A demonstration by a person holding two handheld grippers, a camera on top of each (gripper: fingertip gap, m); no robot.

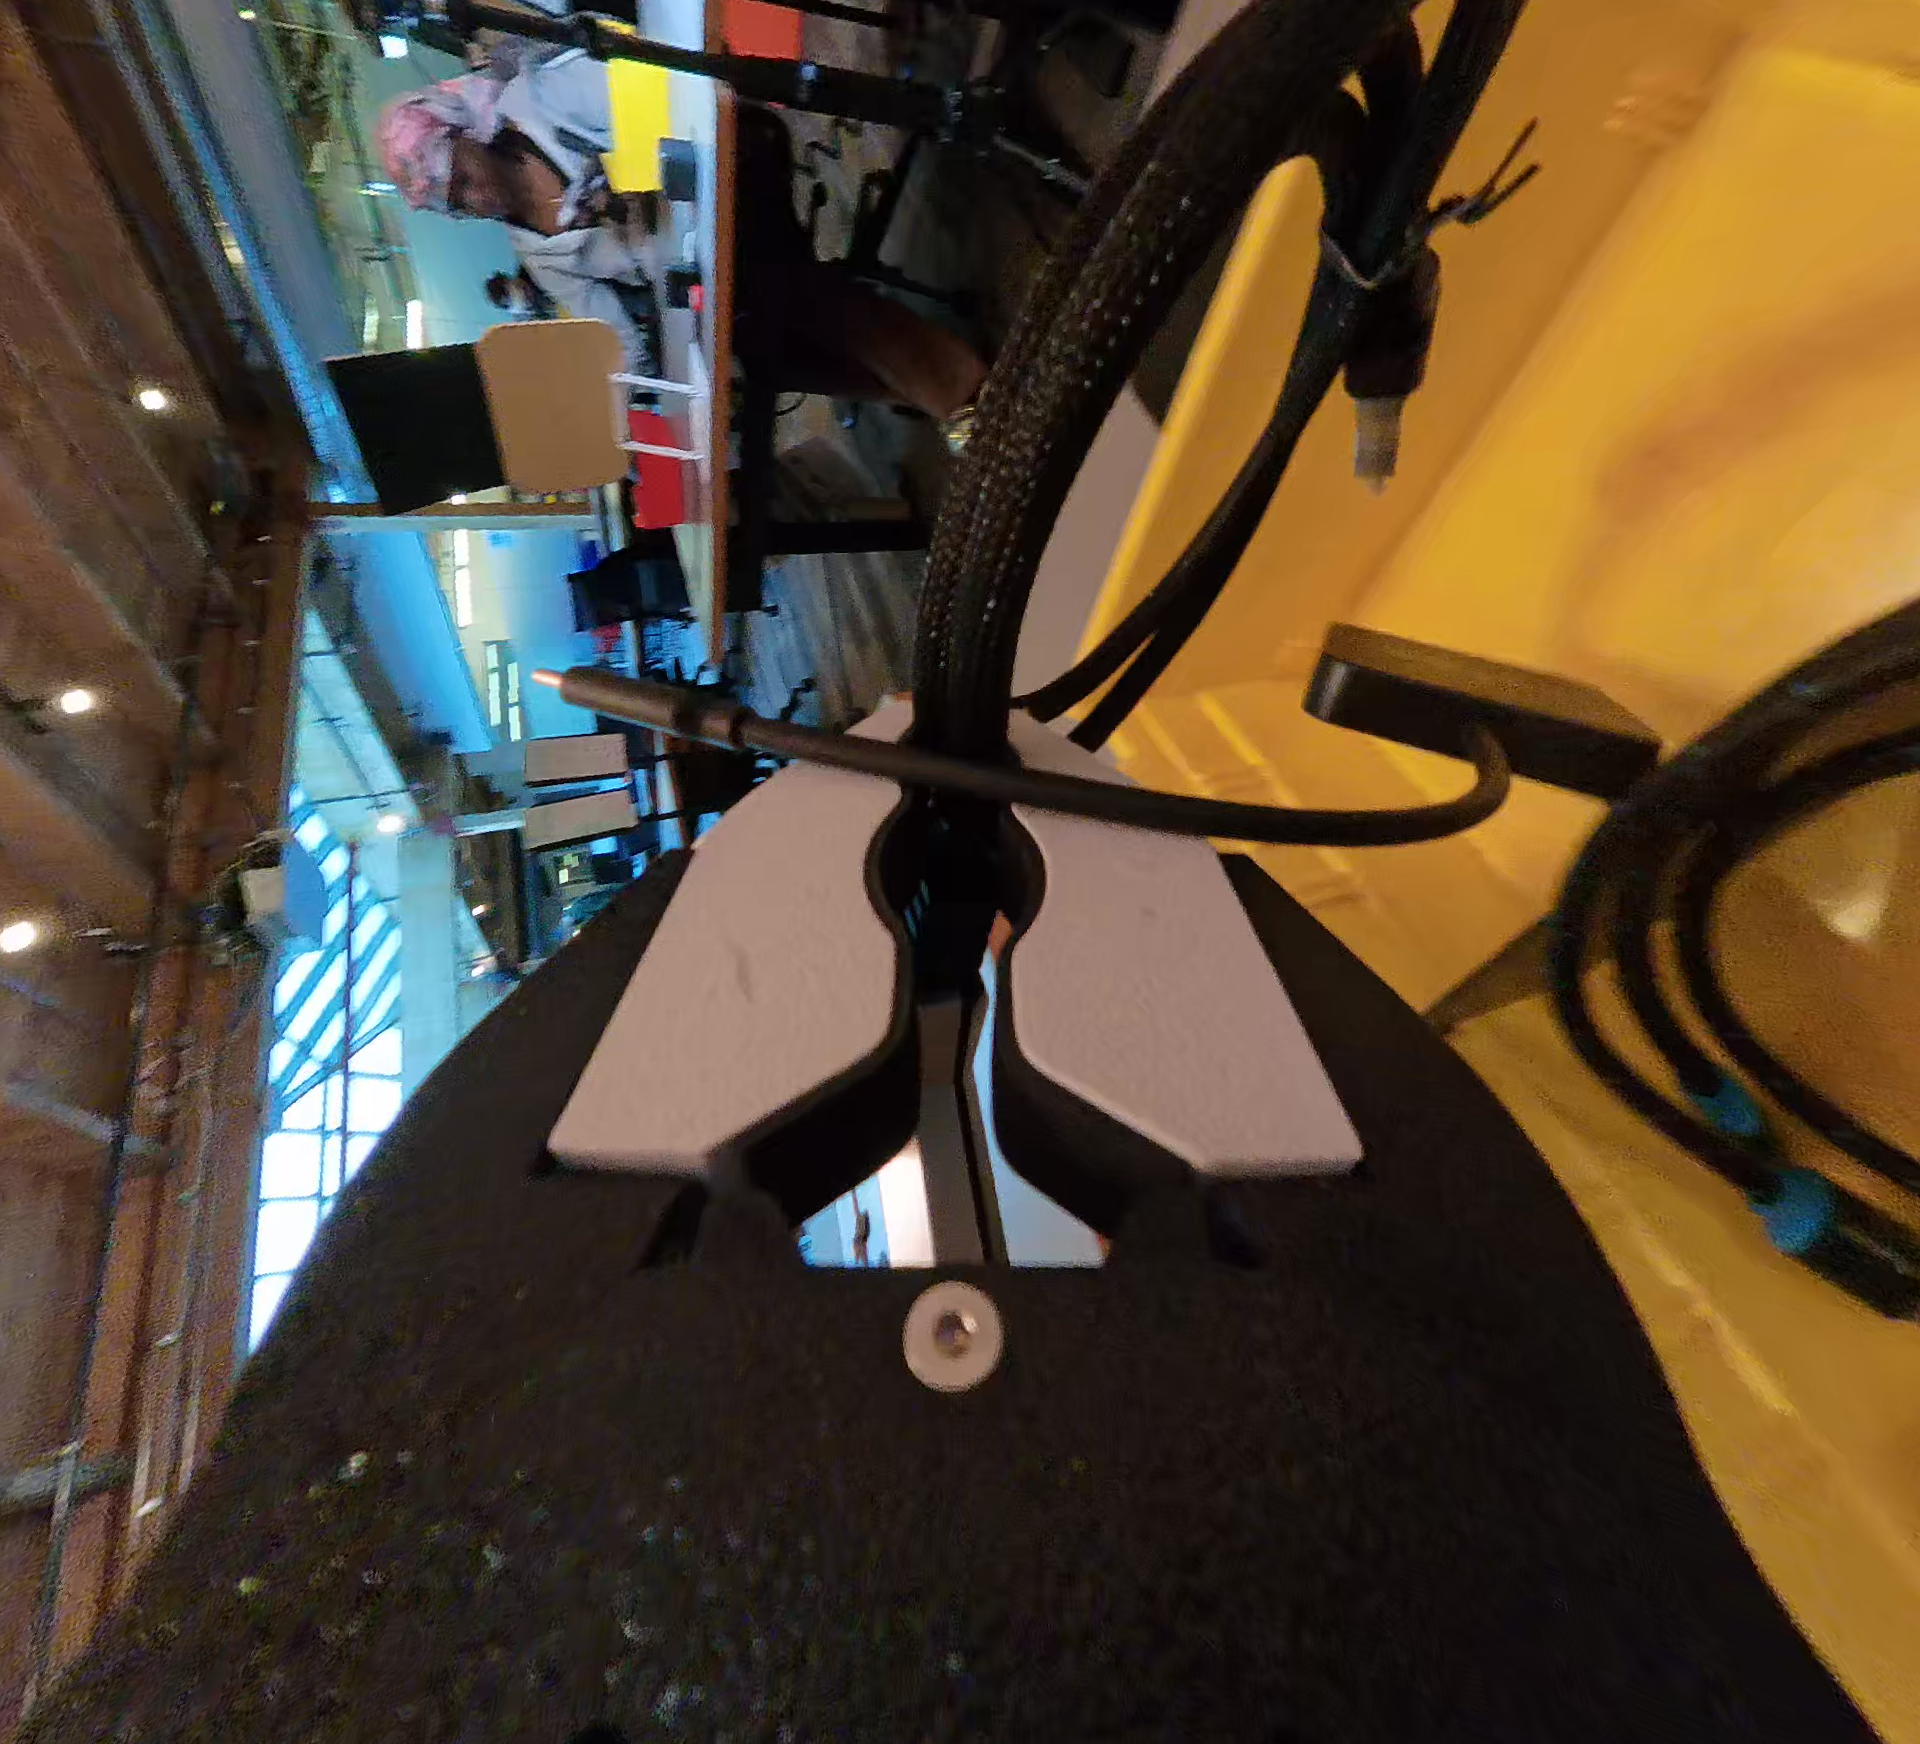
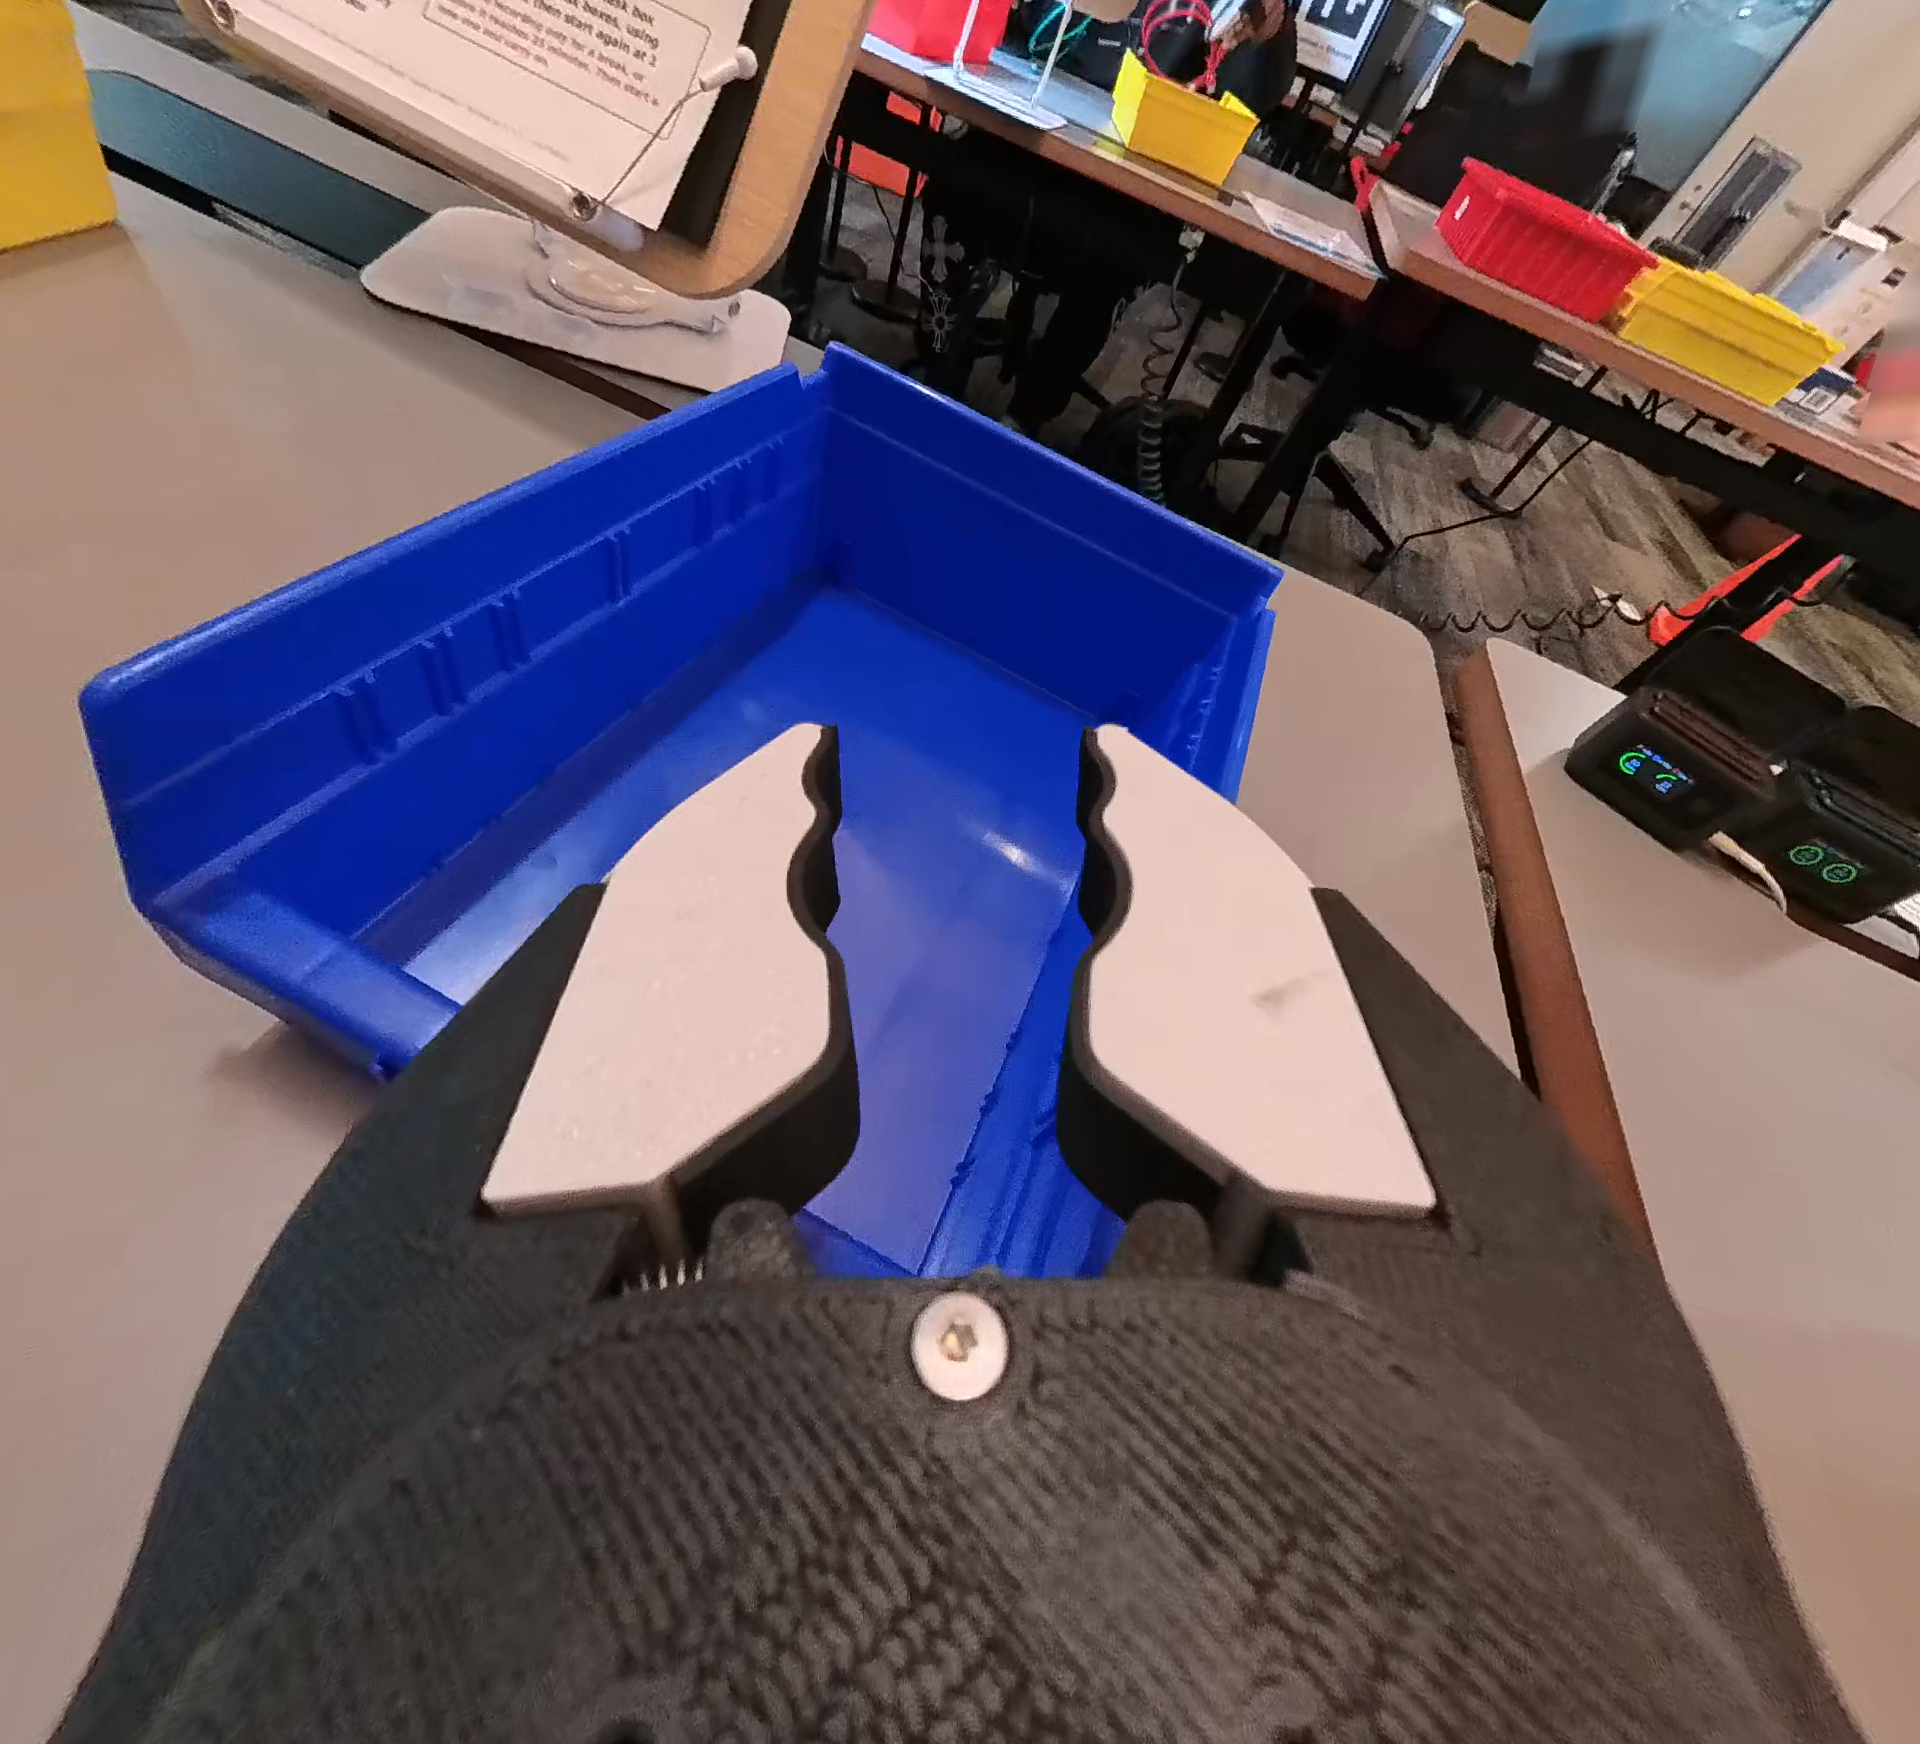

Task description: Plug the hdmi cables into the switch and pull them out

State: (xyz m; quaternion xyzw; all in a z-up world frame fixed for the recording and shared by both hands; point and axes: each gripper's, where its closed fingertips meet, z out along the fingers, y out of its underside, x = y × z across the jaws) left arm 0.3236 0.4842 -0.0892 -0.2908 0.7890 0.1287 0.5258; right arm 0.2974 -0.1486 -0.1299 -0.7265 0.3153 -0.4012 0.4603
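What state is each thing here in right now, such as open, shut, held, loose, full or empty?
Left gripper: shut on the braided cable.
Braided cable: held, looped above the yellow bin.
Yellow bin: tilted in this view, holding cables and a small black box.
Small black box: loose in the bin, thin lead attached.
Right gripper: open, holding nothing.
Blue bin: upright on the table, empty.

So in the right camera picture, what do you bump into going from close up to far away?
Right gripper → blue bin → paper stand → far desk with a yellow bin.
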